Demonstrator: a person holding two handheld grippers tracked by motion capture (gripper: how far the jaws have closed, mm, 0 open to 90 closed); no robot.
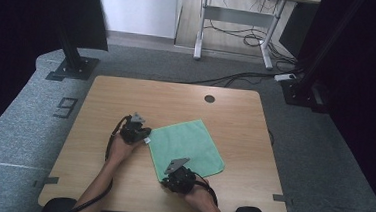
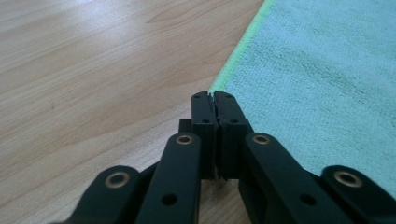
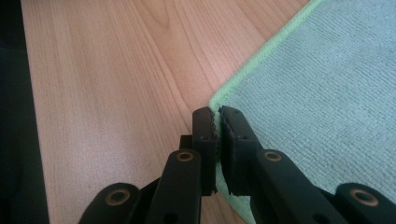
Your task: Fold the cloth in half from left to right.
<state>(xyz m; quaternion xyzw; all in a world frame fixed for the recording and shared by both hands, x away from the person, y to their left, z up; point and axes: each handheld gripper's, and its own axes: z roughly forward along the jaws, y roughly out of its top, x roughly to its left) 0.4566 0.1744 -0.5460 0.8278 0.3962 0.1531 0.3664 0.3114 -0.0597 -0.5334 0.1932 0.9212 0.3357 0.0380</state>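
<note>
Two grippers worked one green cloth (image 1: 187, 149), which lay flat on the desk (image 1: 126, 94), a little right of its middle and turned so that its corners pointed roughly at the desk's edges. We held the left gripper (image 1: 141, 135) at the cloth's left corner, just where a small white tag stuck out. In the left gripper view (image 2: 214, 100) the jaws stood pressed together, and the bright green hem of the cloth (image 2: 317, 74) ran straight into the line between their tips, so we took them to be clamped on that corner. We held the right gripper (image 1: 166, 180) at the near corner of the cloth, close to the desk's front edge. In the right gripper view (image 3: 217, 114) the jaws were drawn nearly together with only a thin slit between them, and the cloth (image 3: 317, 107) met them at its rounded corner, its edge passing under their tips. Our forearms came in from the bottom of the high view.
</note>
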